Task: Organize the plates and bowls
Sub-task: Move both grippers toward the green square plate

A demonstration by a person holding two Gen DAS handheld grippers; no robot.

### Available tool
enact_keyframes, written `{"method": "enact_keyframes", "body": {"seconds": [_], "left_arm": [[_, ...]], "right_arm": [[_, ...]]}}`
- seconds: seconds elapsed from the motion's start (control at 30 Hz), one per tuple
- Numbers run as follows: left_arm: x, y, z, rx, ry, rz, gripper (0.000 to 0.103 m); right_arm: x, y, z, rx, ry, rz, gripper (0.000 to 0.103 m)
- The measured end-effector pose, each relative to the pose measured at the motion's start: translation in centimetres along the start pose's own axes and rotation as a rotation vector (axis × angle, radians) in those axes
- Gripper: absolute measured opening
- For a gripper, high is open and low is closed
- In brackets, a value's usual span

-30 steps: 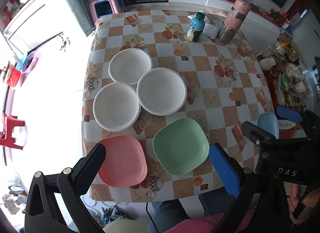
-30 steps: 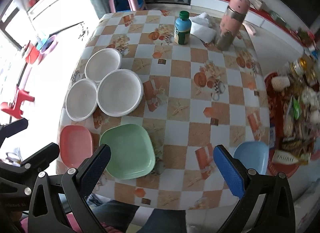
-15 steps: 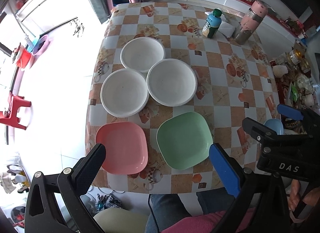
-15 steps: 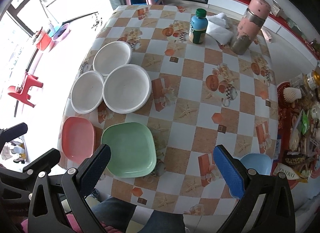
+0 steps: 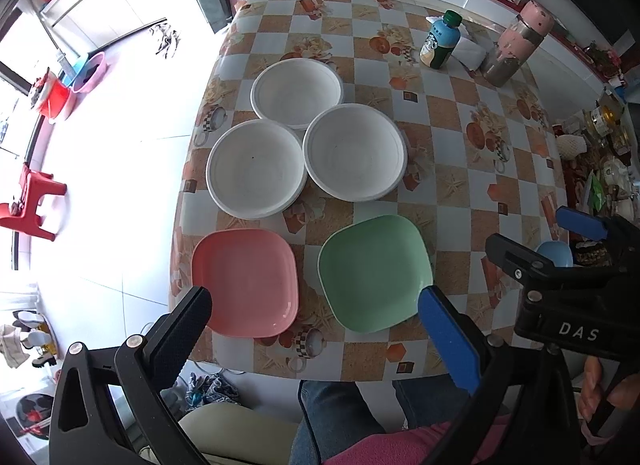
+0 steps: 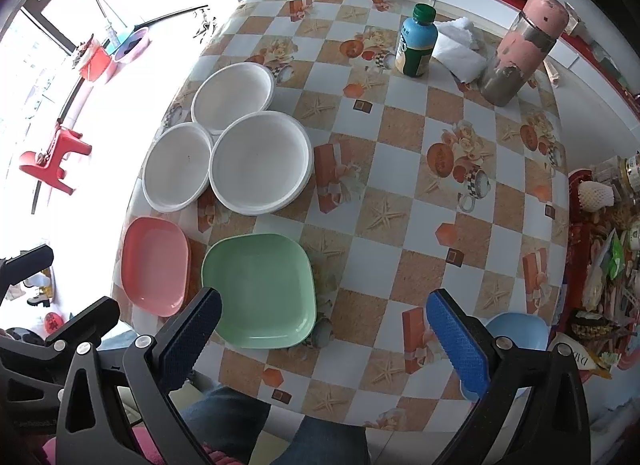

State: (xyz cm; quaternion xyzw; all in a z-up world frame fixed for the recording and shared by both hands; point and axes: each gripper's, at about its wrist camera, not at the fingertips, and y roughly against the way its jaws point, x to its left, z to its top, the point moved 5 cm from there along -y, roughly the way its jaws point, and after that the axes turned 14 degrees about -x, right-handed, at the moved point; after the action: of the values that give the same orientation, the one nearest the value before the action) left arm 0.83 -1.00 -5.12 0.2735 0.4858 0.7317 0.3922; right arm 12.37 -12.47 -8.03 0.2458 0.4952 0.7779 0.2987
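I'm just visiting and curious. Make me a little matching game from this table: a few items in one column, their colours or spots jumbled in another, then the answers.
Things:
1. square plate nearest the table's left edge
2. square plate beside it
3. round bowls
4. bottle cap

Descriptions:
A. white, three clustered together
B. pink
C. dark green, at the far side
D. pale green

Pairs: 1-B, 2-D, 3-A, 4-C

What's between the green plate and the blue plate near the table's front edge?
Nothing: only bare checkered tablecloth between the green plate and the blue plate. The right wrist view shows it; the right gripper's blue finger overlaps the blue plate's edge.
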Motion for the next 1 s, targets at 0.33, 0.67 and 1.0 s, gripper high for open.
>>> {"method": "enact_keyframes", "body": {"seconds": [0.33, 0.67, 1.0], "left_arm": [[0.3, -0.5, -0.1, 0.018, 0.015, 0.014, 0.103], [-0.1, -2.3, -1.5, 0.080, 0.014, 0.016, 0.103], [-0.1, -2.5, -1.4, 0.080, 0.015, 0.015, 0.103]], "right_arm": [[-0.2, -0.6, -0.3, 0.013, 0.001, -0.002, 0.103], [-1.1, -2.2, -2.2, 0.070, -0.023, -0.028, 0.103], [-0.8, -2.2, -2.1, 0.066, -0.015, -0.020, 0.103]]}}
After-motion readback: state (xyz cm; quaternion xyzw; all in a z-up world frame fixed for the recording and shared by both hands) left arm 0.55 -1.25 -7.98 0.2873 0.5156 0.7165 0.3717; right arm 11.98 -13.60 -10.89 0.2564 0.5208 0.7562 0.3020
